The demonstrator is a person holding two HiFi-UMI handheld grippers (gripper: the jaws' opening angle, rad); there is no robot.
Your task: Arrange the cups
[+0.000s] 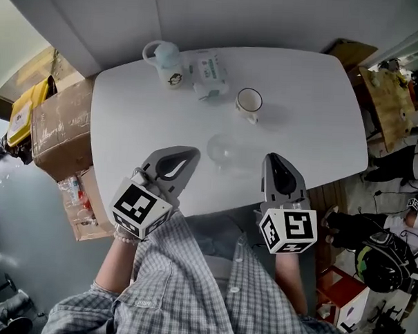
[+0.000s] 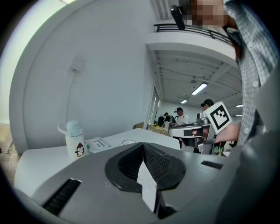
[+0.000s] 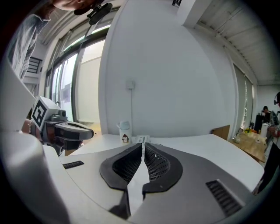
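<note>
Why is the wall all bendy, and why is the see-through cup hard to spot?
Left gripper view and right gripper view: the wide-angle lens bows the white wall and blackens the corners. Head view: the clear cup barely shows on the white table, just faint glints.

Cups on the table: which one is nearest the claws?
The clear glass cup, between the left claw and right claw; the white mug and lidded penguin cup stand farther back.
</note>
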